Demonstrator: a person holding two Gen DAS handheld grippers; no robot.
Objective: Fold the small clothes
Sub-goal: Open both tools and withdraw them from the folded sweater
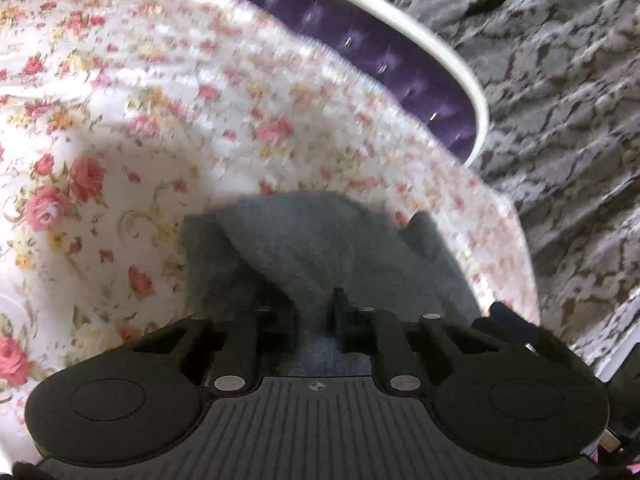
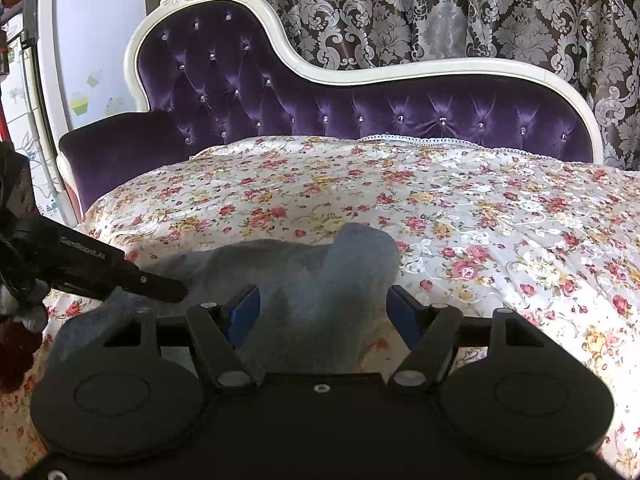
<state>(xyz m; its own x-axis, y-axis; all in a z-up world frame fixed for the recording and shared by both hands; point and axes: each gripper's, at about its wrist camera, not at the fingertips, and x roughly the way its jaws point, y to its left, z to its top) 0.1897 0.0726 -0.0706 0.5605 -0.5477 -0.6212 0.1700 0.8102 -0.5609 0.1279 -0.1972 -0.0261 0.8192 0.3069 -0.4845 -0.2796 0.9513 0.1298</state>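
A small grey garment lies on the floral sheet of a chaise. In the right wrist view my right gripper stands open, its blue pads on either side of the cloth's near part. My left gripper reaches in from the left, its tip at the garment's left edge. In the left wrist view the left gripper is shut on a fold of the grey garment, which bunches up in front of the fingers. That view is blurred.
The purple tufted backrest with a white frame runs behind the floral sheet. Patterned grey curtains hang behind. A white door and shelf items are at the far left.
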